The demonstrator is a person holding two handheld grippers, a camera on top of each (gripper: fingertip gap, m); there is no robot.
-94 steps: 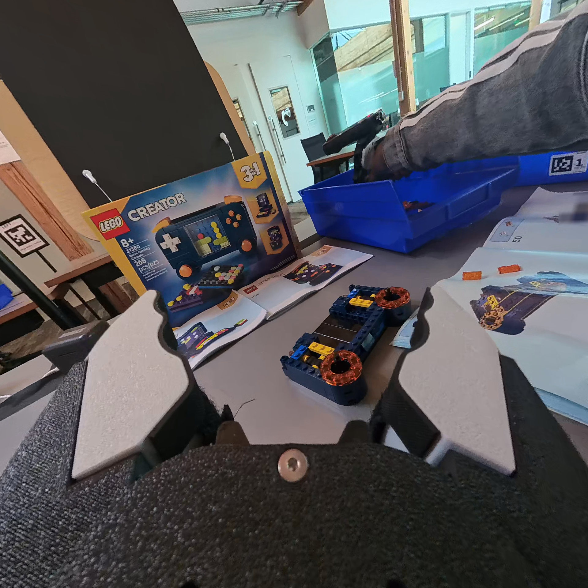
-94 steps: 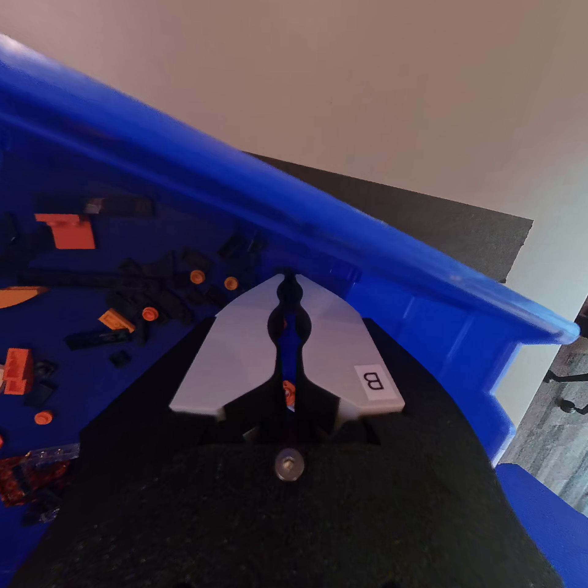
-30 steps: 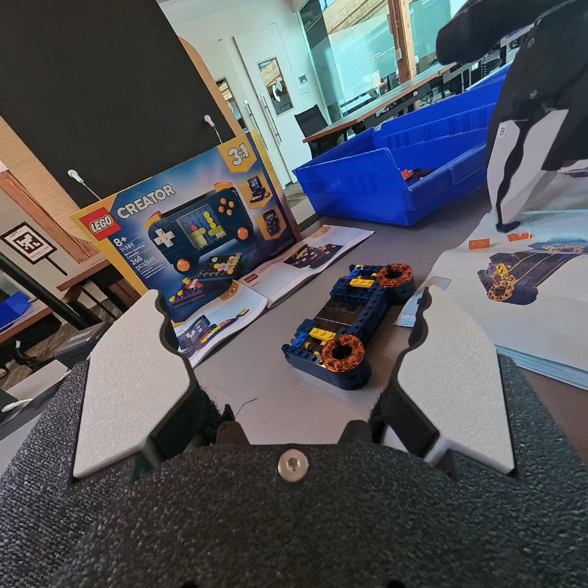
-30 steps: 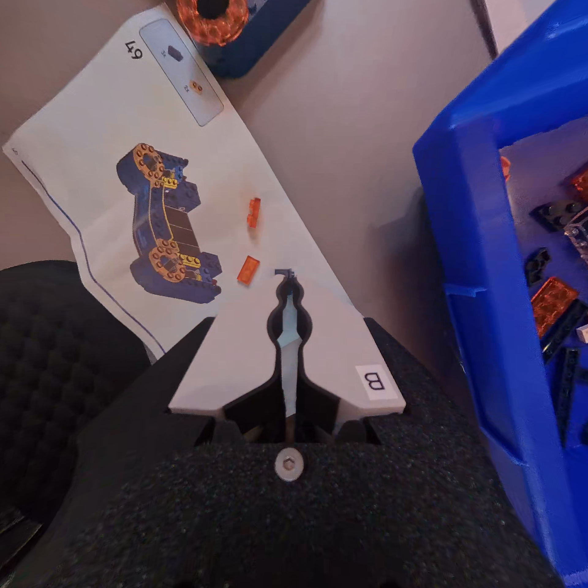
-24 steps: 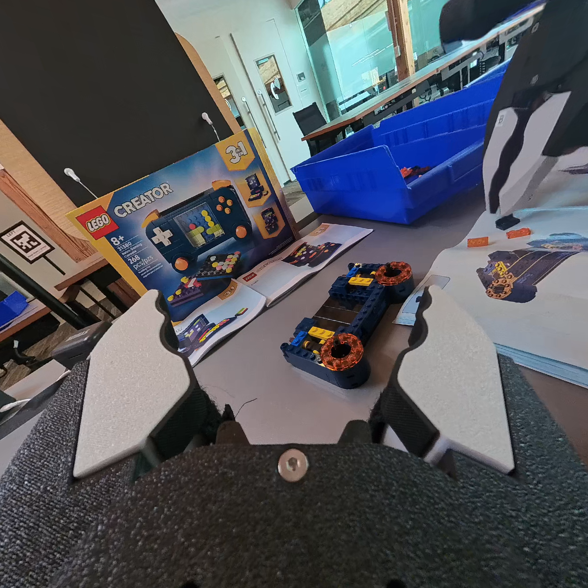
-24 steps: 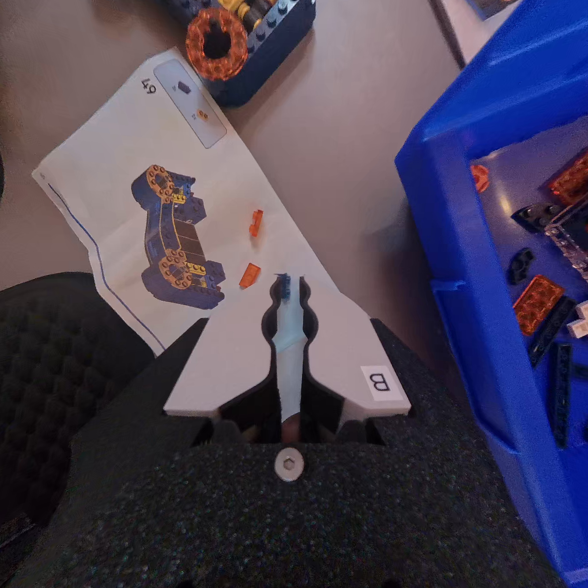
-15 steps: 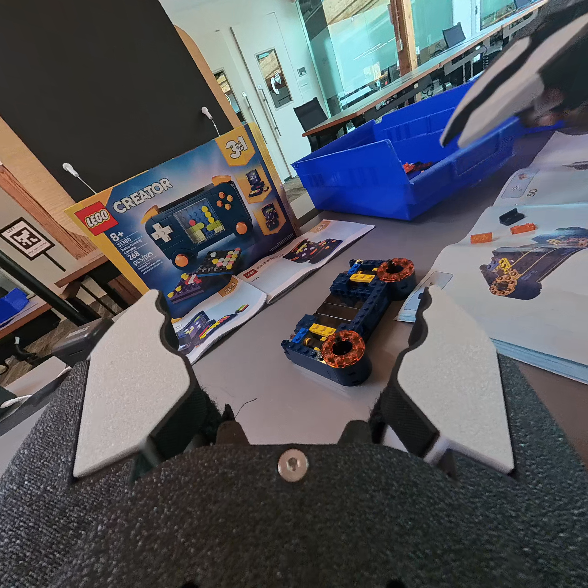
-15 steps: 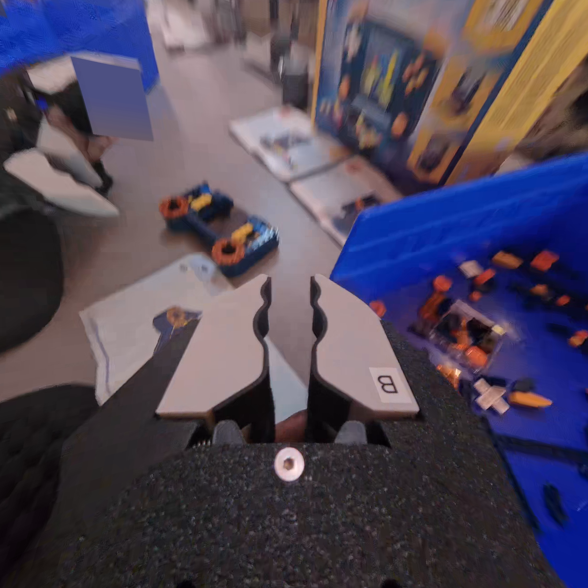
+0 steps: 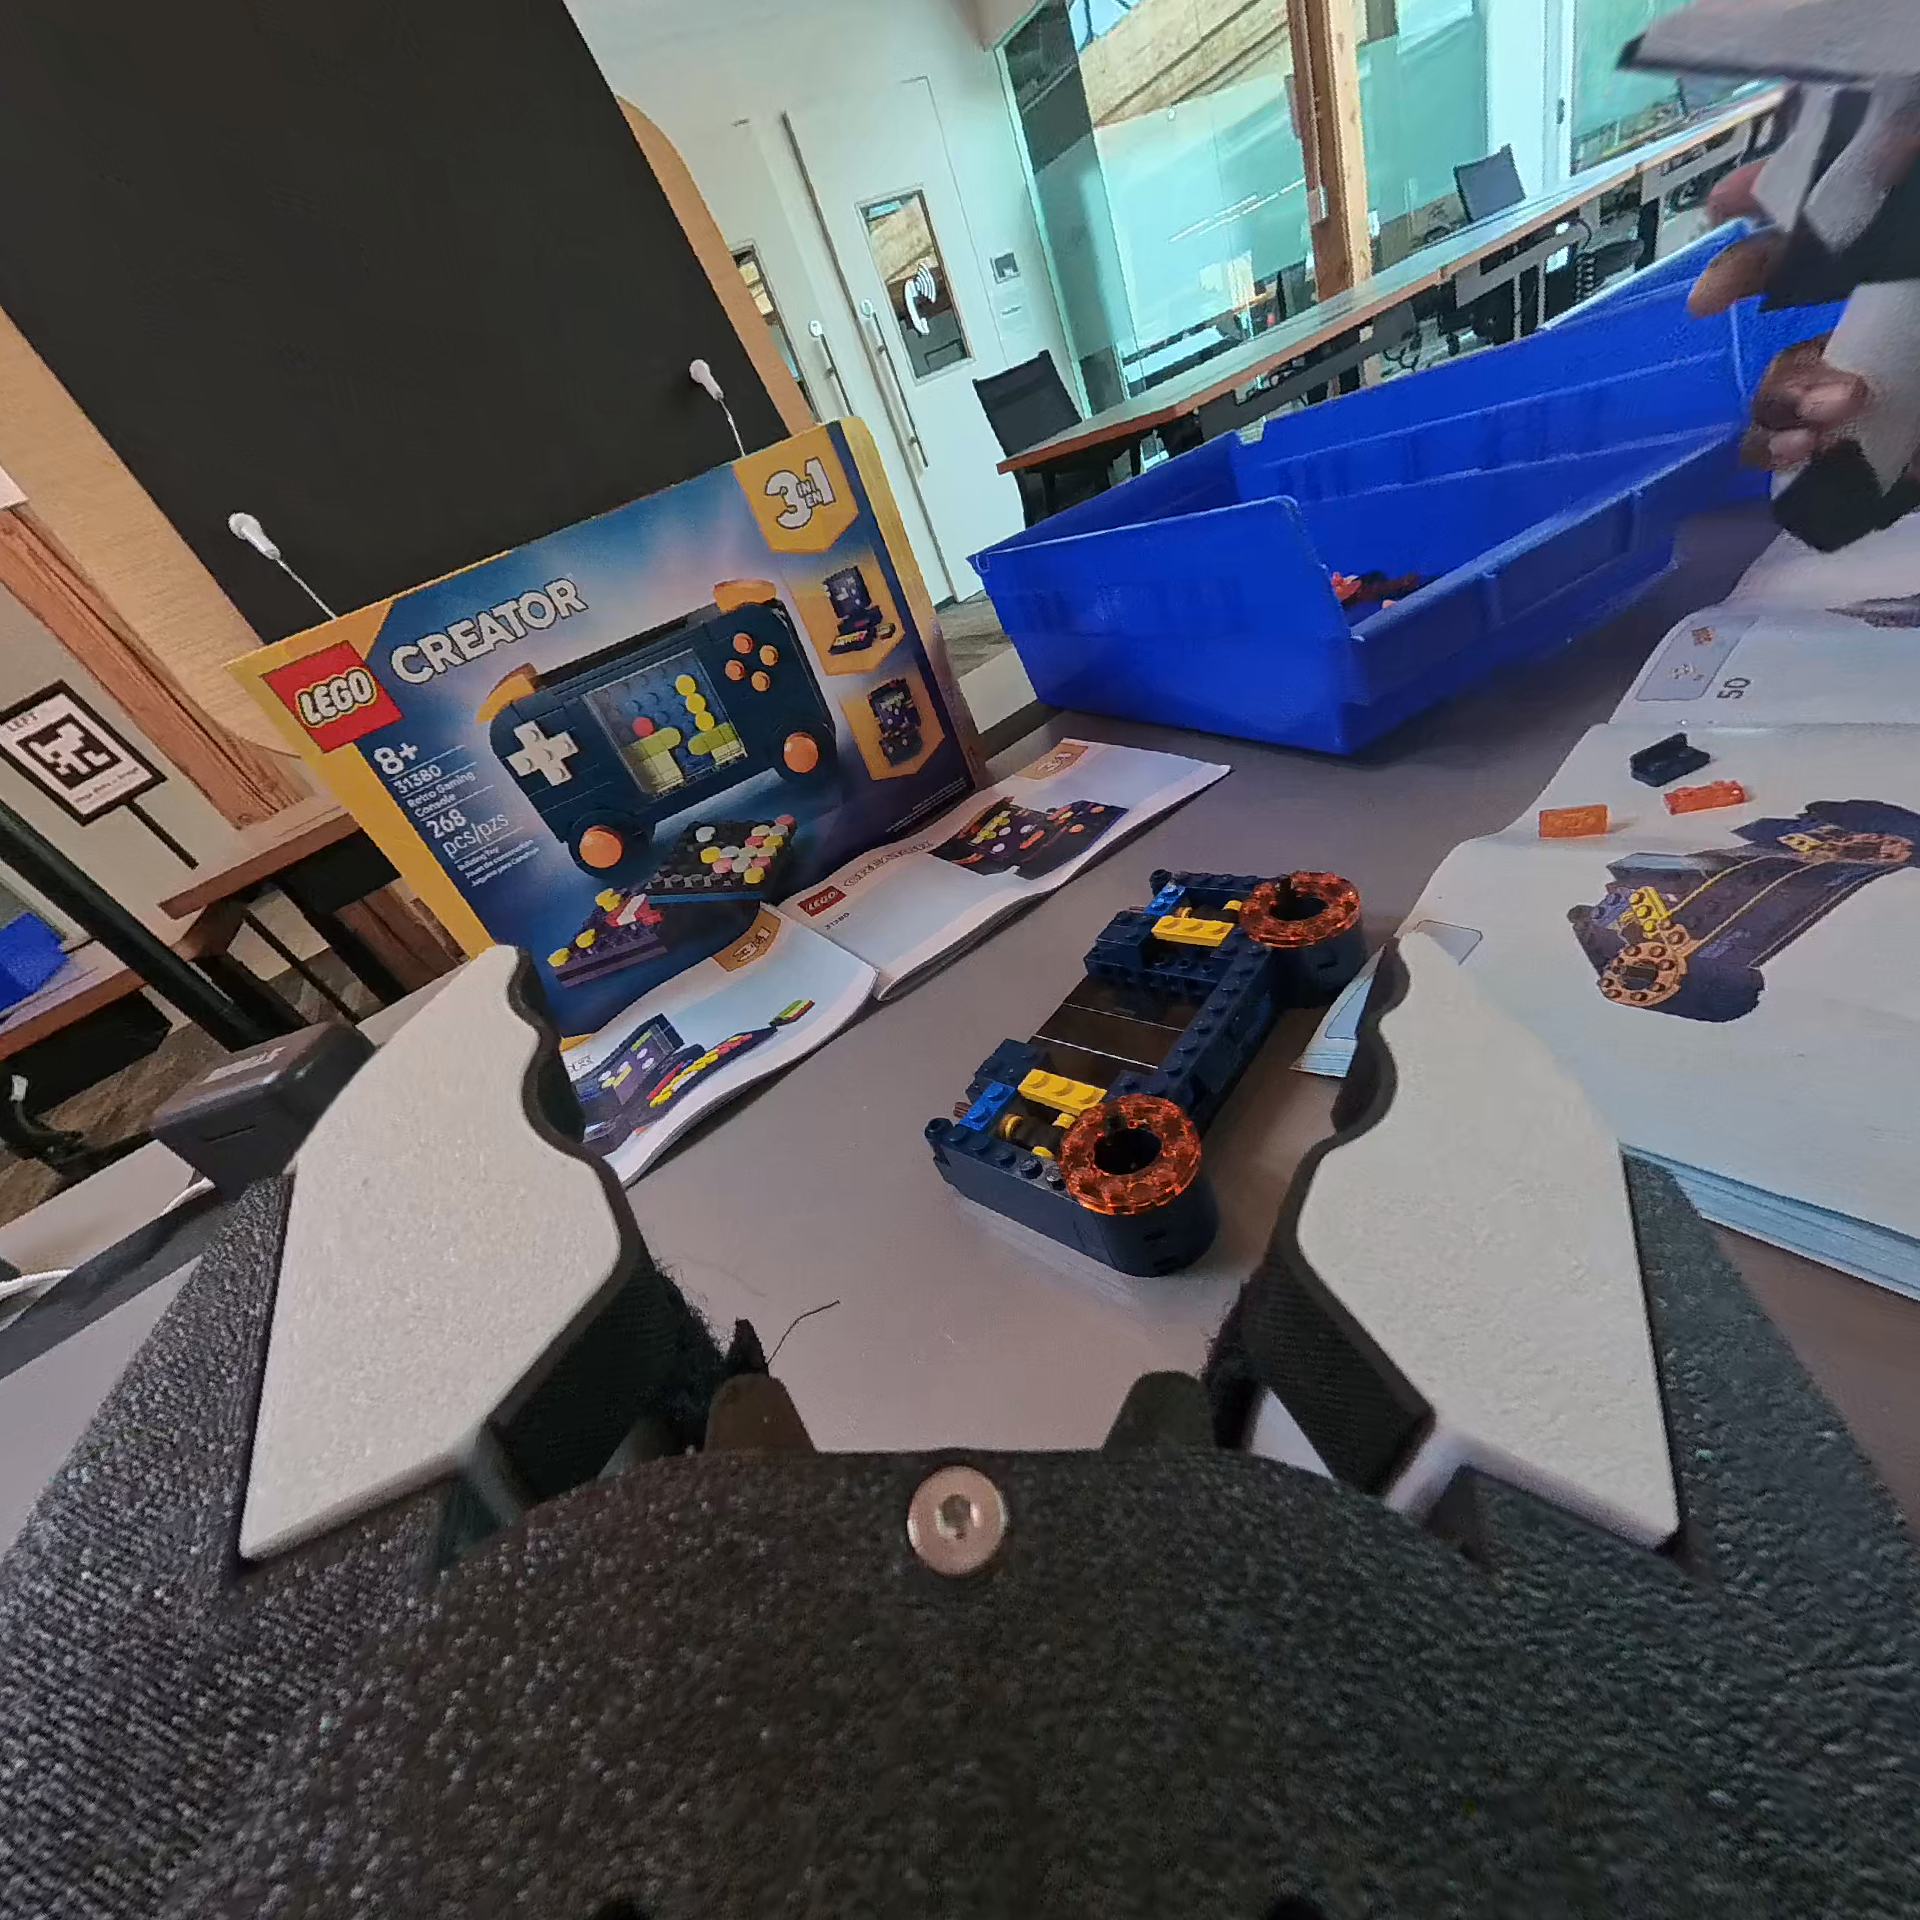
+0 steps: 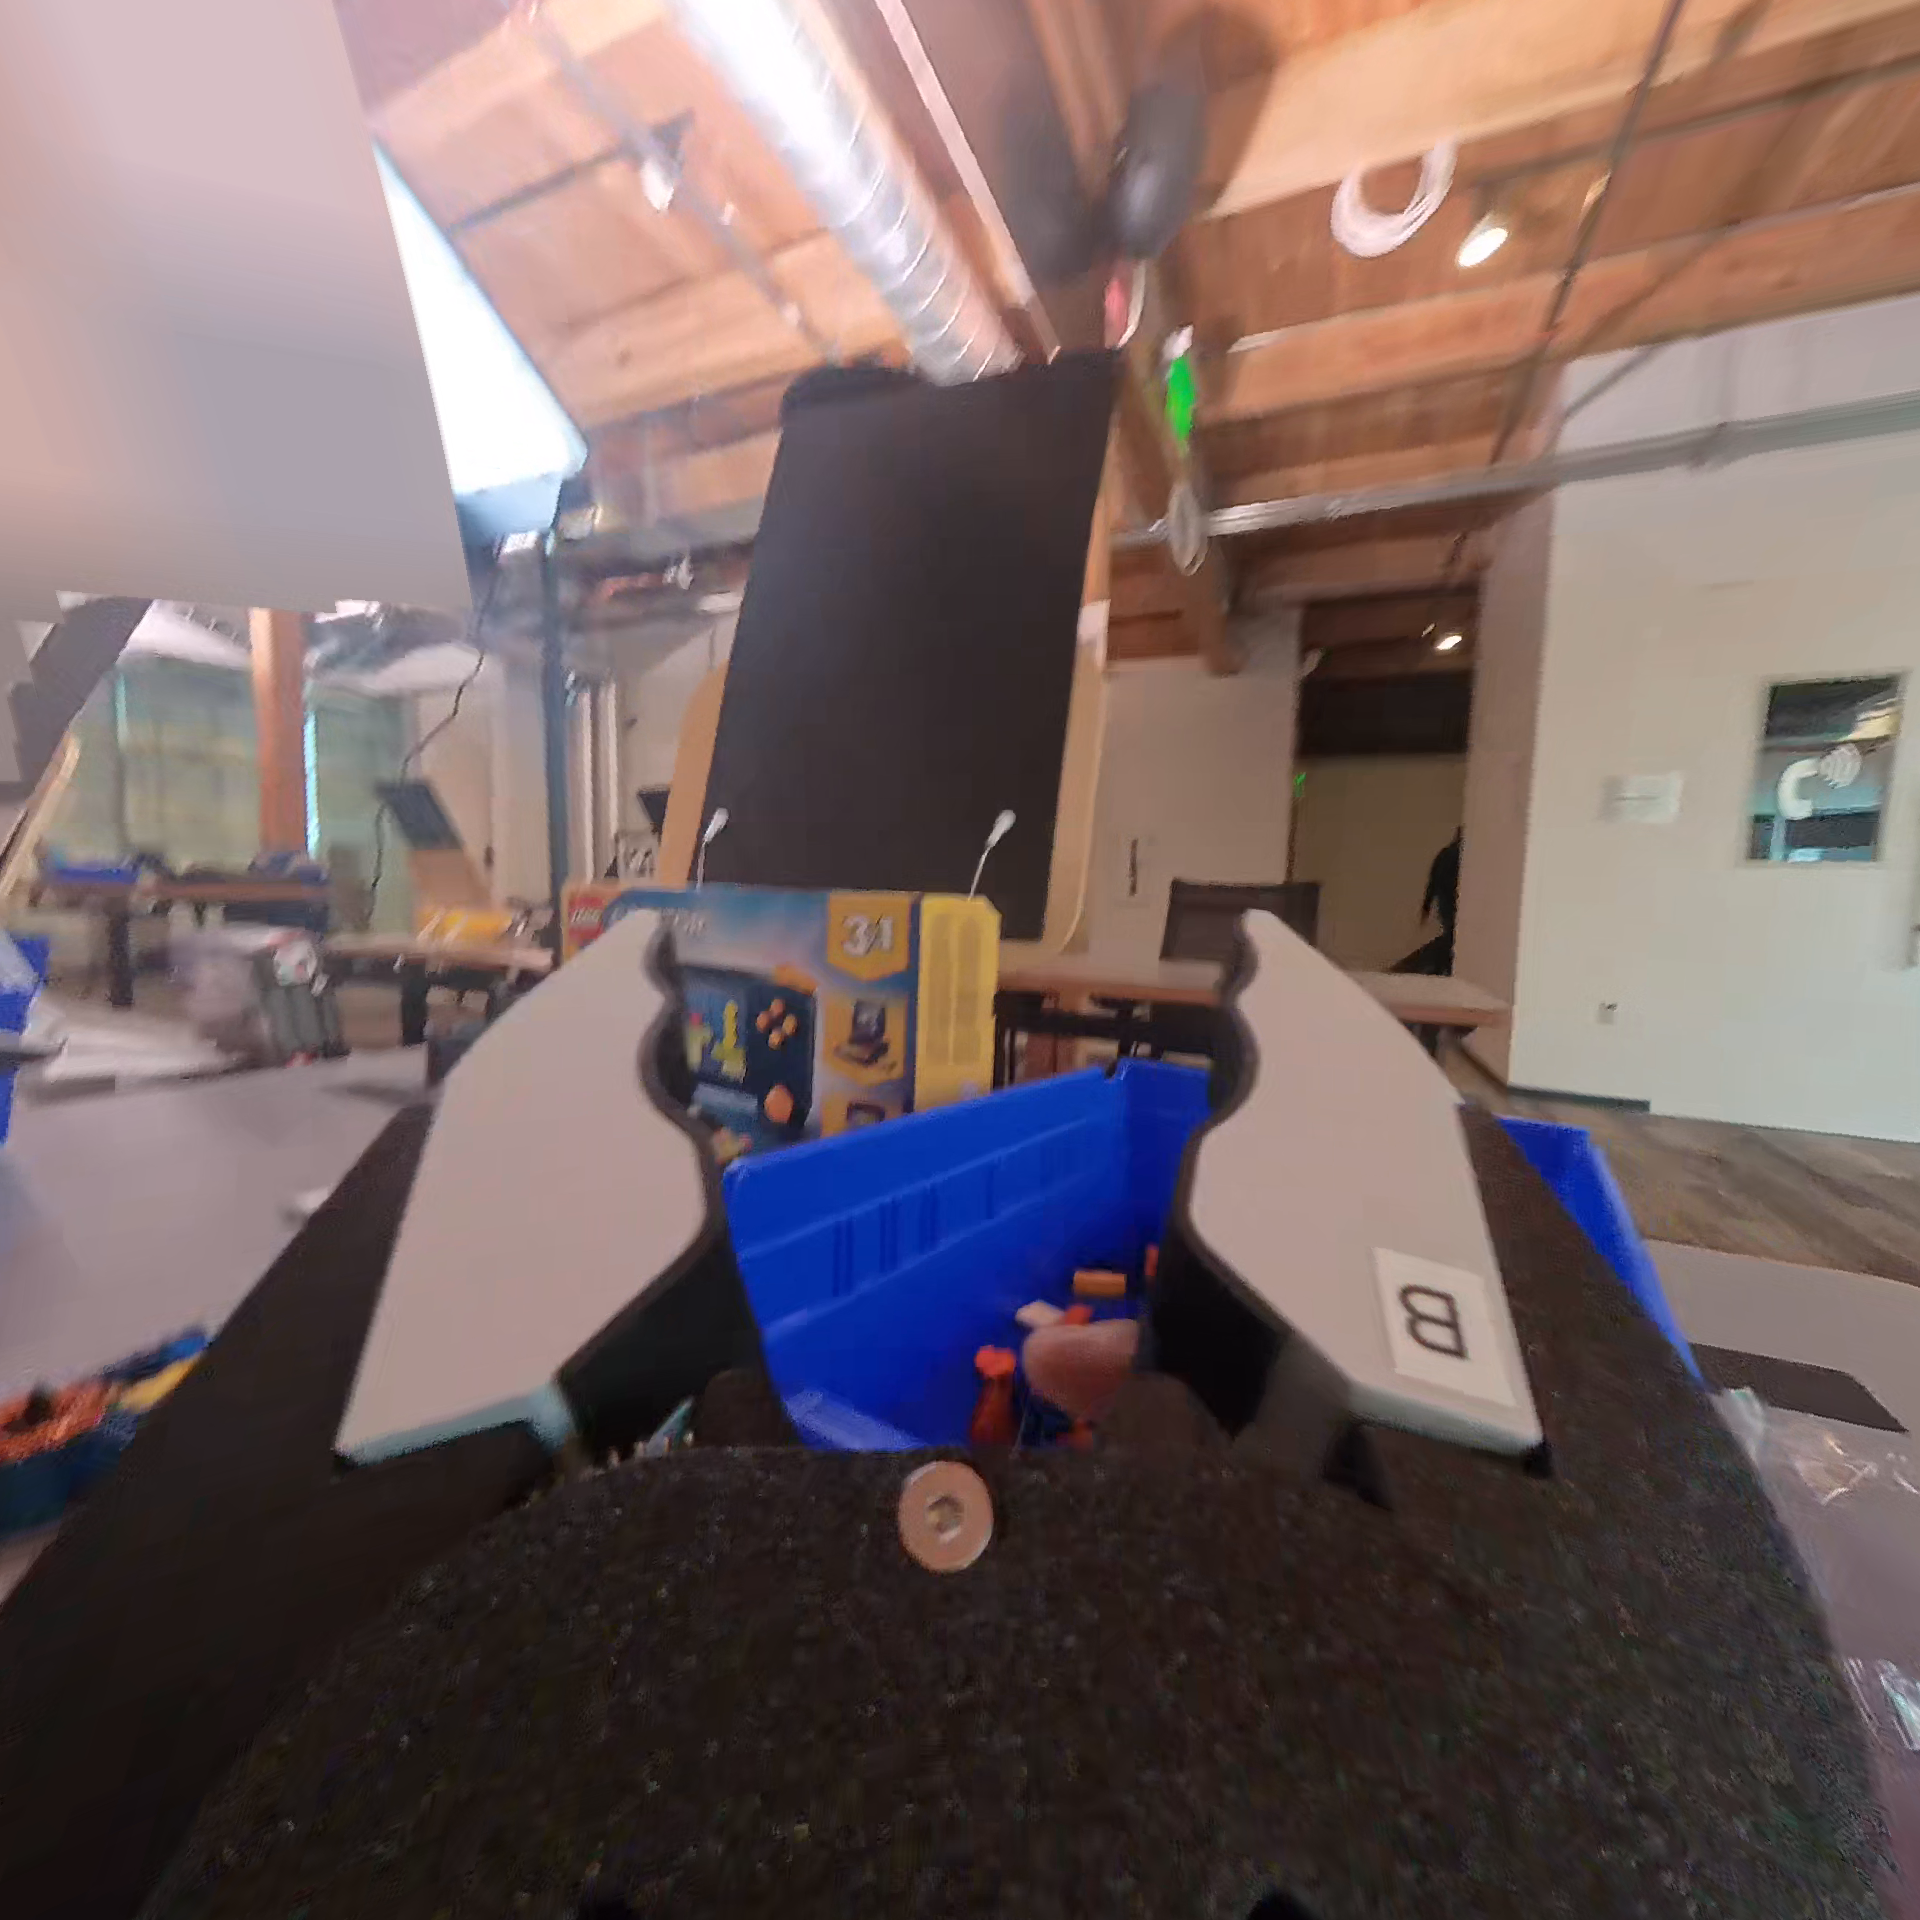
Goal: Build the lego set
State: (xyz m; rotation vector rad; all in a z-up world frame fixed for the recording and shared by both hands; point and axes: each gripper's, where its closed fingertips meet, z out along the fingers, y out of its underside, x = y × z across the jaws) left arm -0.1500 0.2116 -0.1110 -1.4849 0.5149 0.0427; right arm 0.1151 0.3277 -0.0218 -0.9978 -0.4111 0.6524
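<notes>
Left wrist view: the left gripper [image 9: 956, 956] hovered low over the grey table [image 9: 883, 1330], jaws spread wide and bare. Between its fingers [image 9: 447, 1195] lay the dark-blue brick model [image 9: 1143, 1049] — apart from both, bare table in front of it. A toy box [image 9: 582, 727] stood at the far edge, booklets [image 9: 935, 883] at its foot; an open manual [image 9: 1714, 987] with small loose pieces lay toward the right edge.

Right wrist view: the right gripper [image 10: 940, 977] was raised and level, released — nothing between its fingers [image 10: 1340, 1174]. It pointed over the blue bin [image 10: 914, 1226] of loose bricks toward the box.
</notes>
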